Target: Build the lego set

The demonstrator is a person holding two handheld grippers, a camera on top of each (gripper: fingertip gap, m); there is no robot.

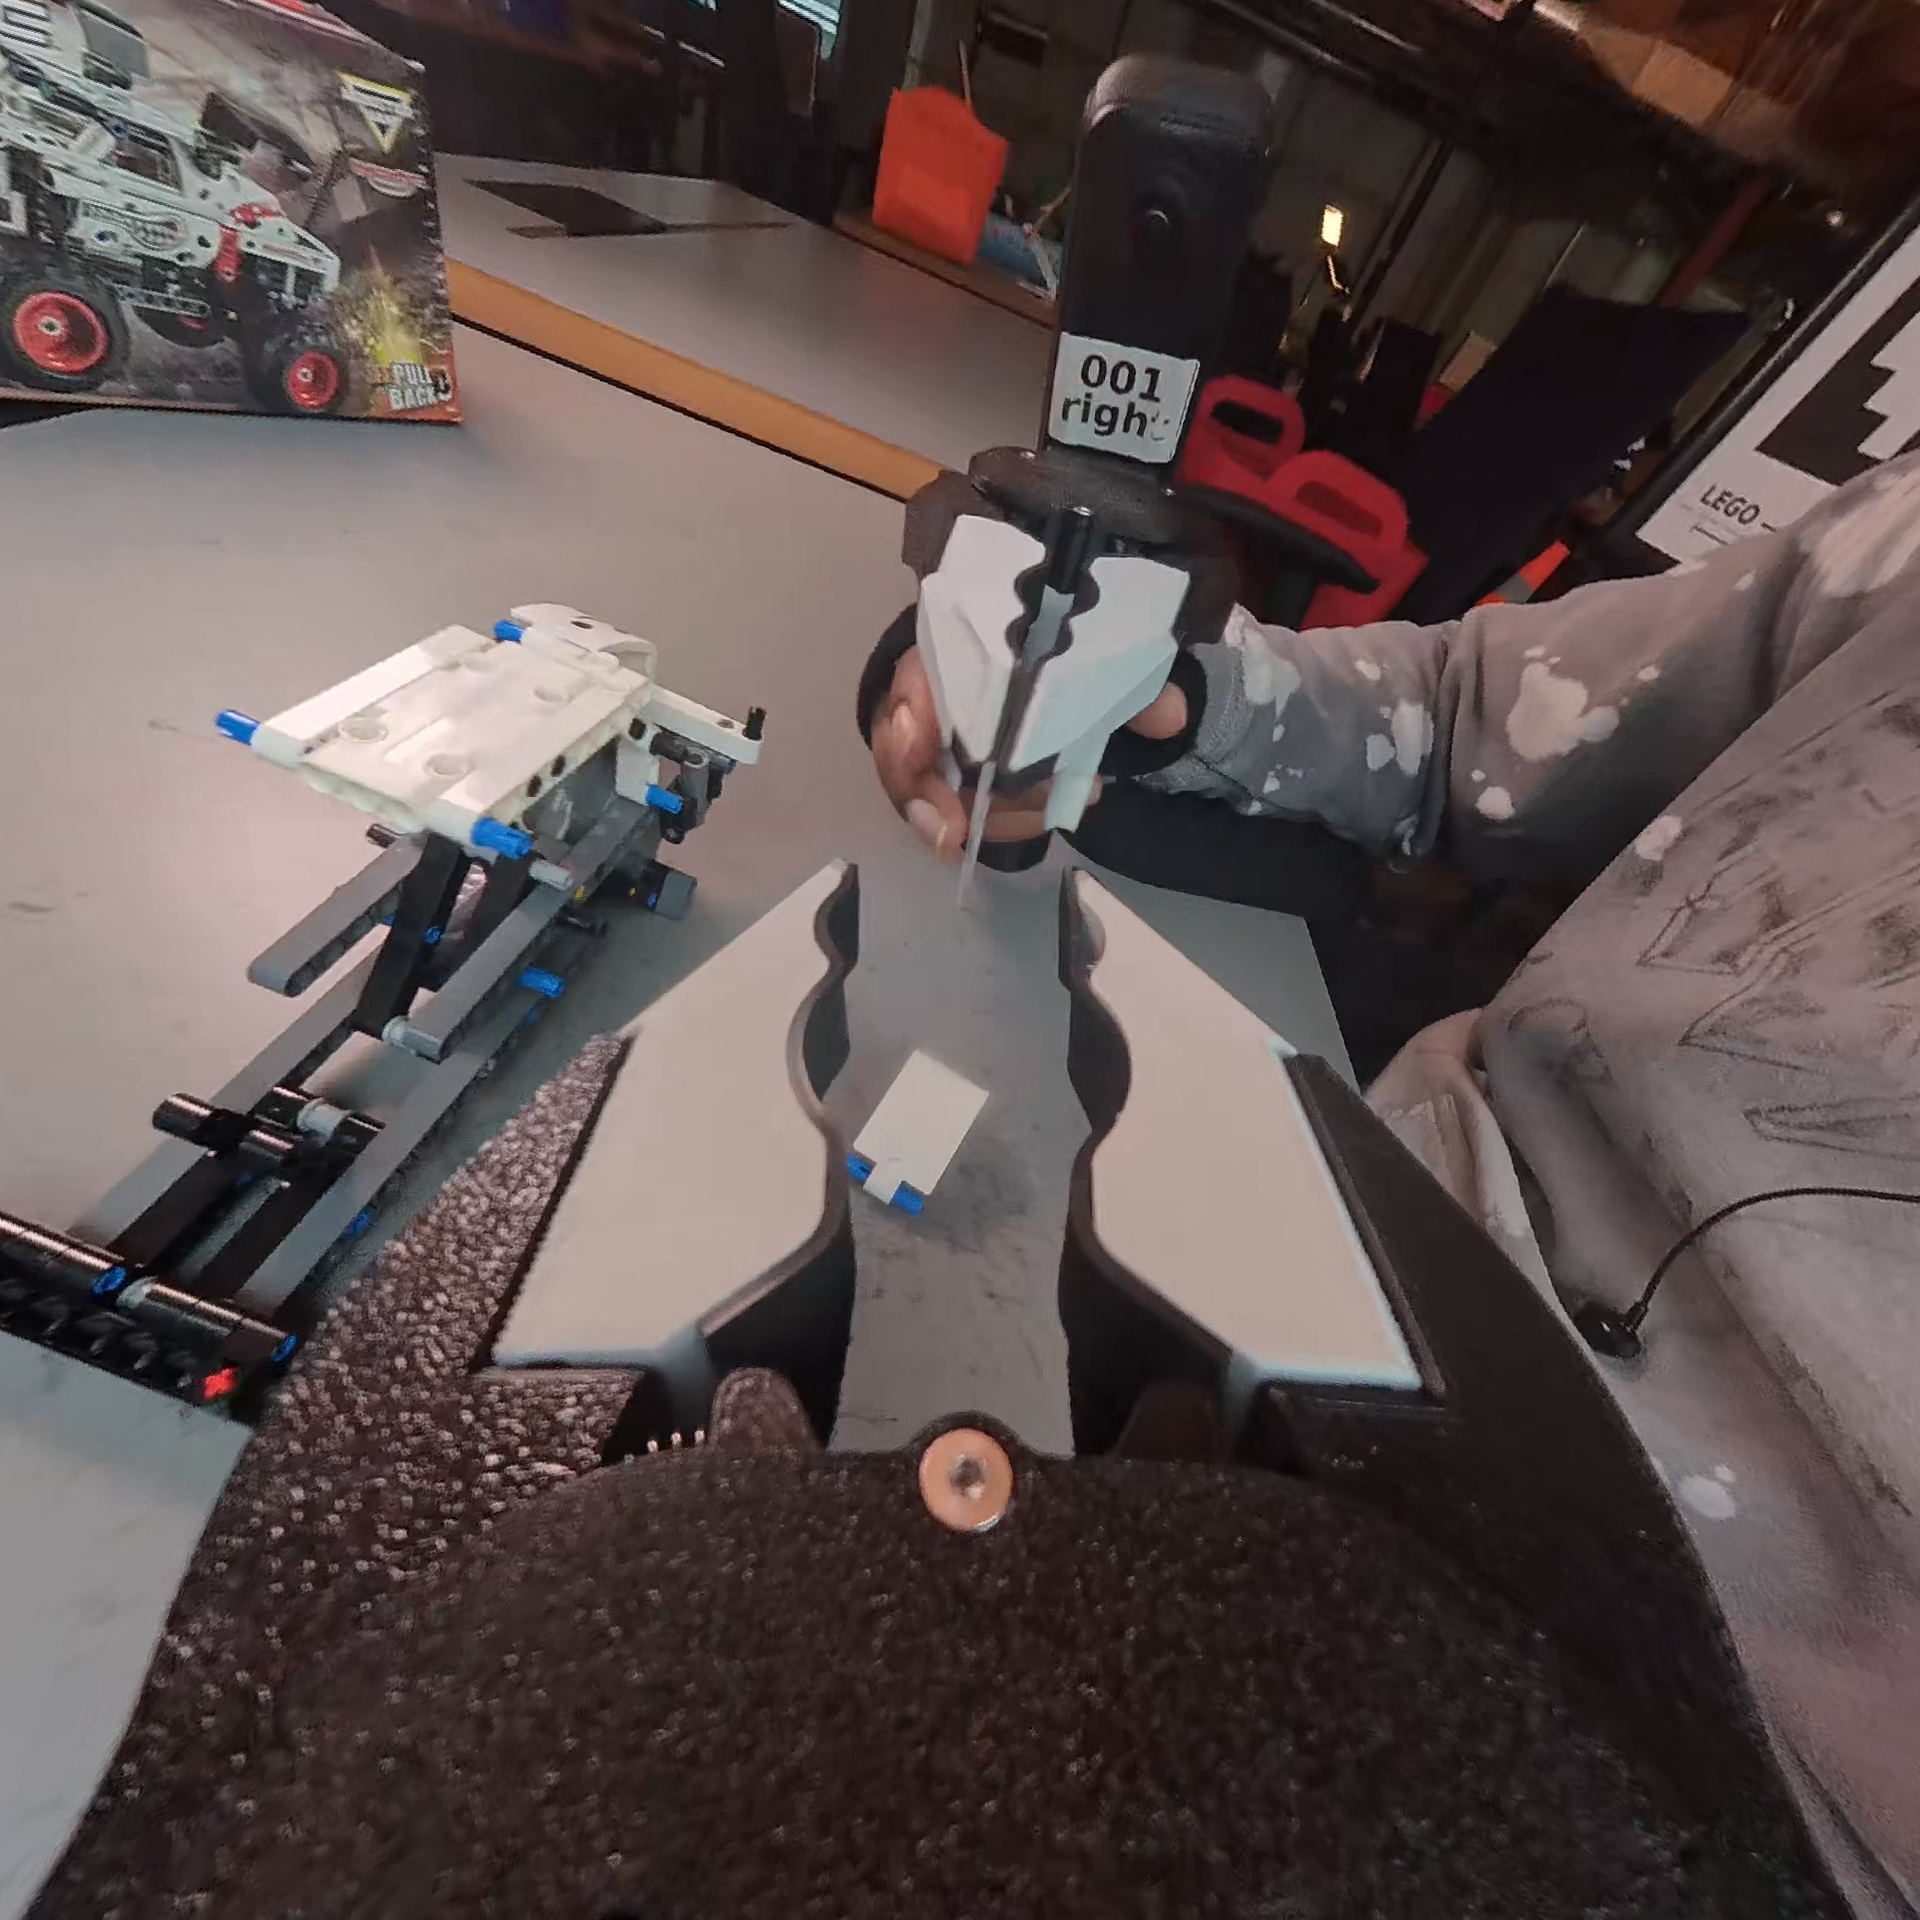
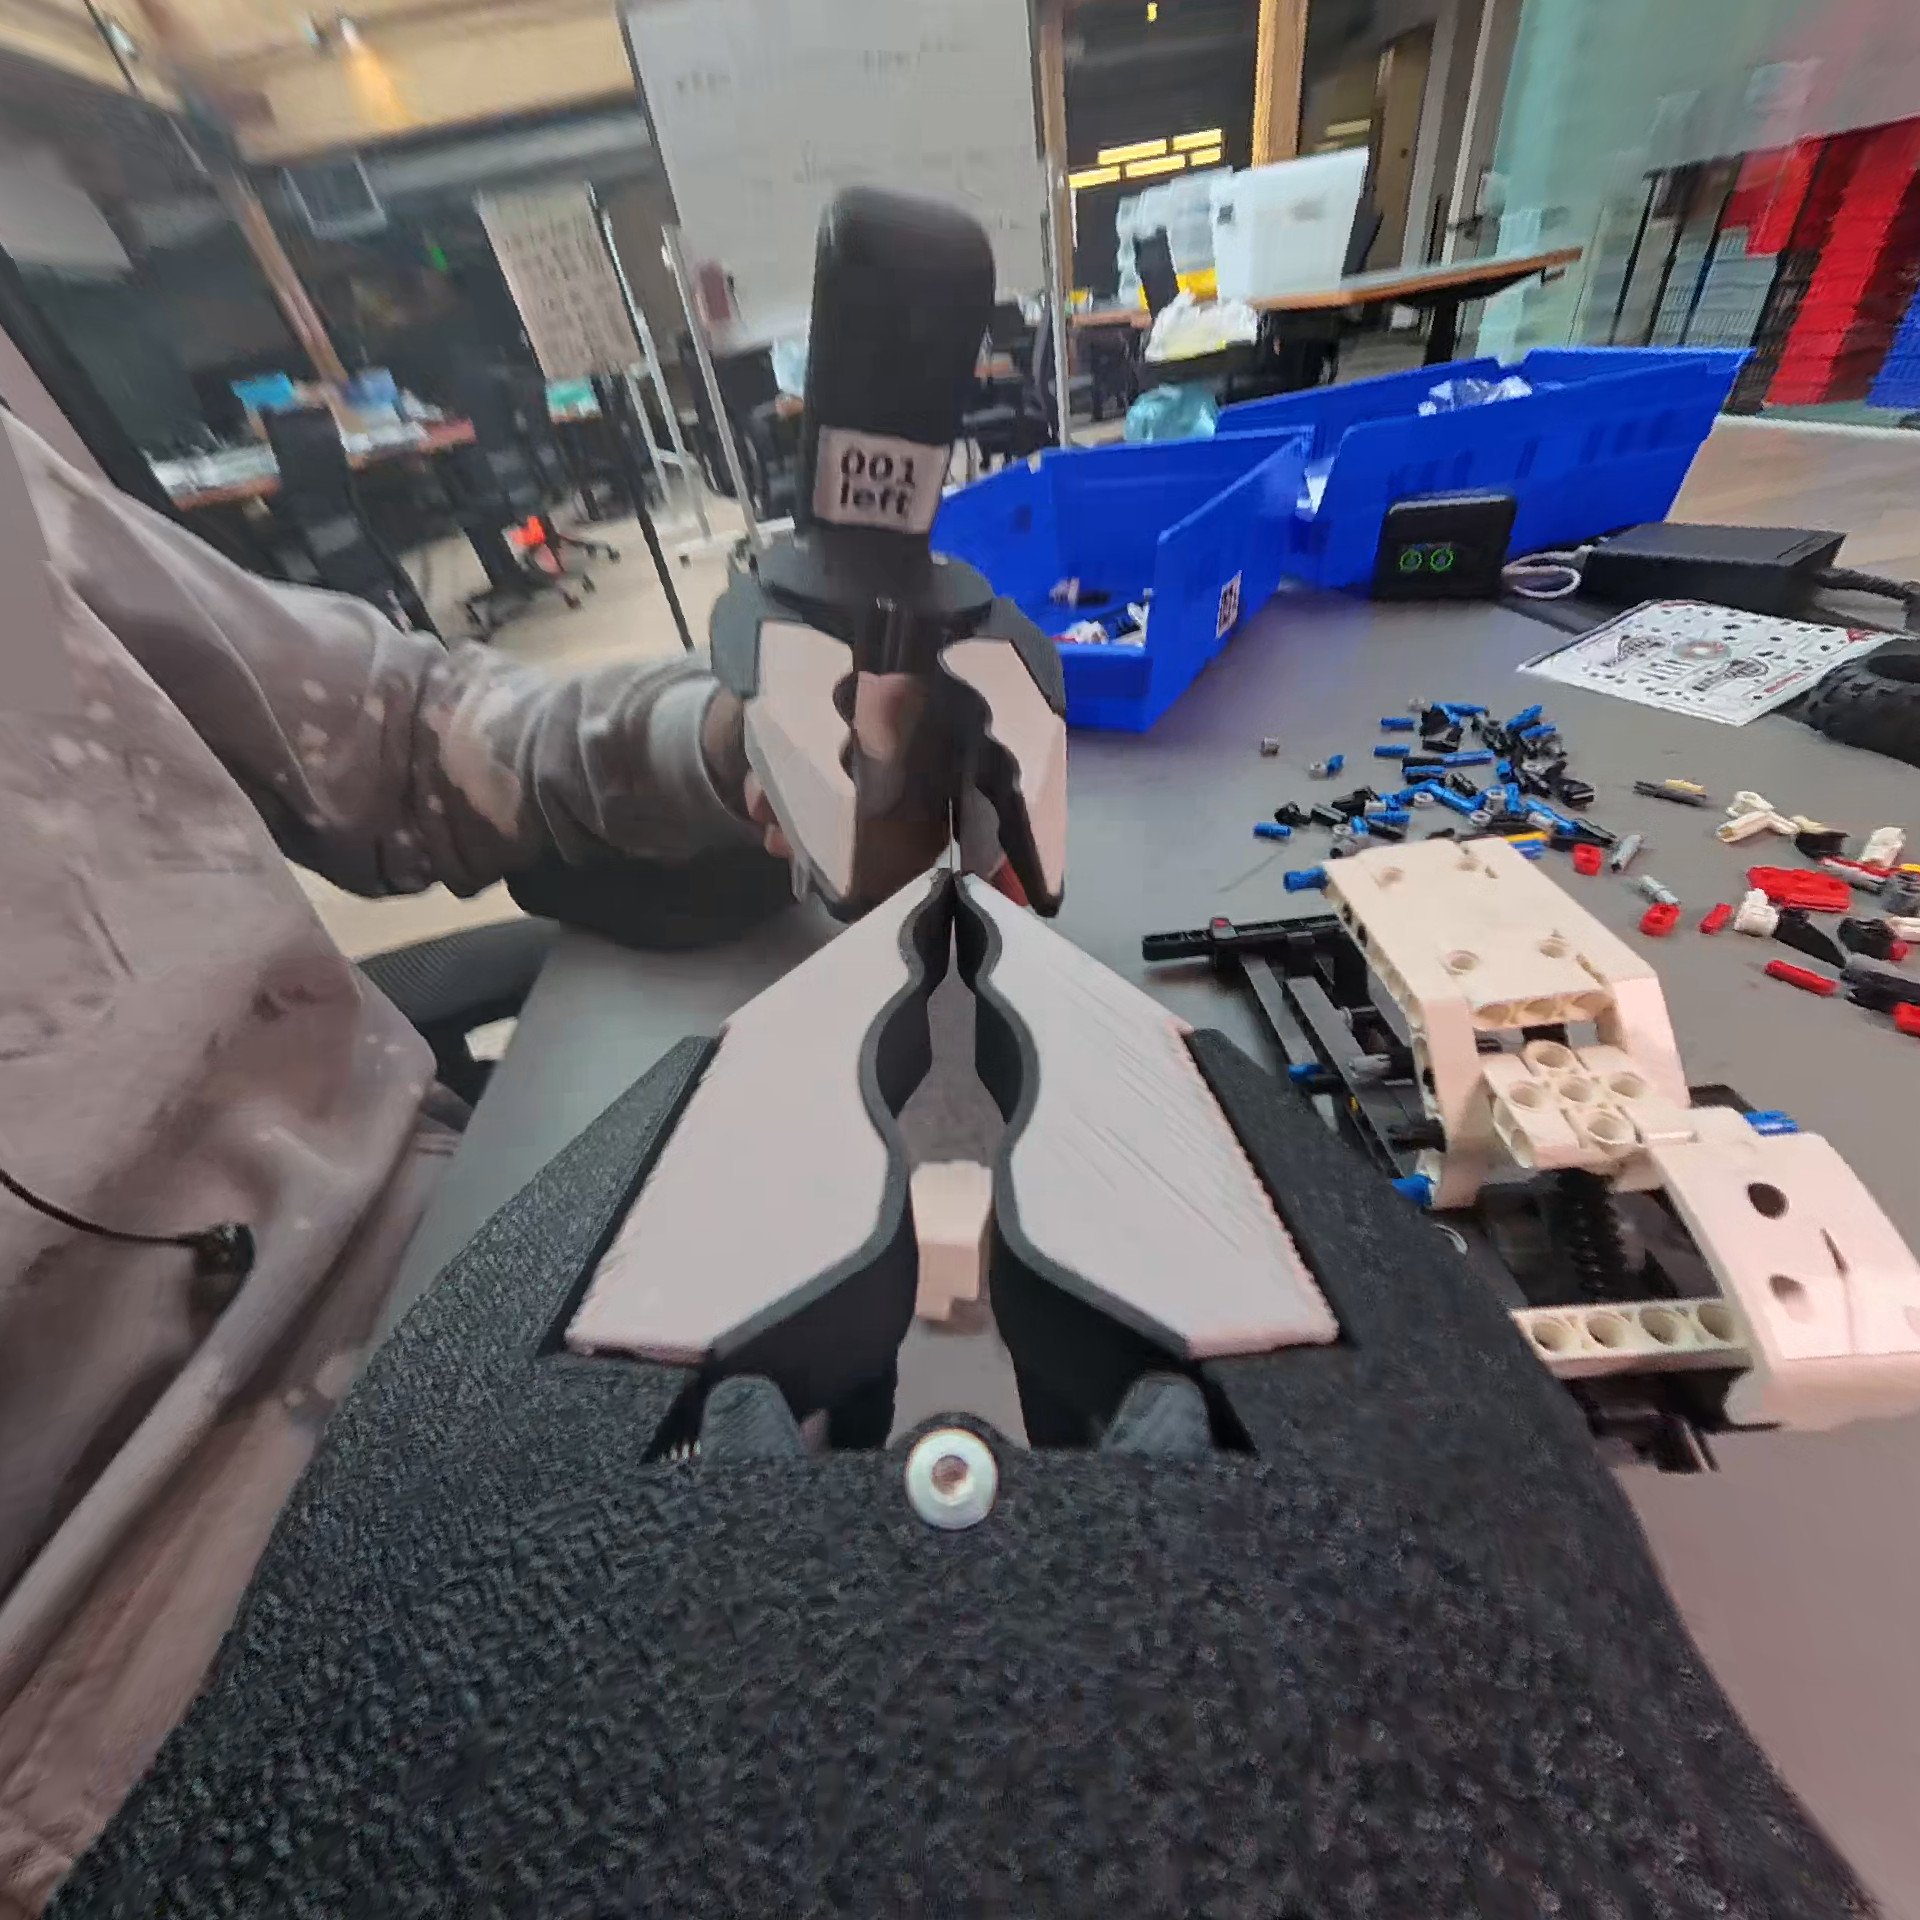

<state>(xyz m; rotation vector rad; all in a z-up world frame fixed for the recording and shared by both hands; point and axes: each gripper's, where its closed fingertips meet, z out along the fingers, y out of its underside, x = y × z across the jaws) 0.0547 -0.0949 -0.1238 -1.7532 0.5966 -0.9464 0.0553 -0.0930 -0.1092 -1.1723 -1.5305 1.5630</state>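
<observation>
White panel [image 1: 923, 1127] lies between the spread left gripper [image 1: 961, 883] fingers; right gripper [image 2: 951, 883] clenches a thin piece; chassis [image 1: 457, 831] half-built, loose parts [image 2: 1507, 779] remain.

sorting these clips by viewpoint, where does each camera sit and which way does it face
Left wrist view: on the left gripper, jaws apart, looking down at the table and a white piece; right gripper and sleeve opposite.
Right wrist view: on the right gripper, jaws shut, facing the left gripper; loose parts beyond.
Shared: the white piece, the half-built truck.
</observation>
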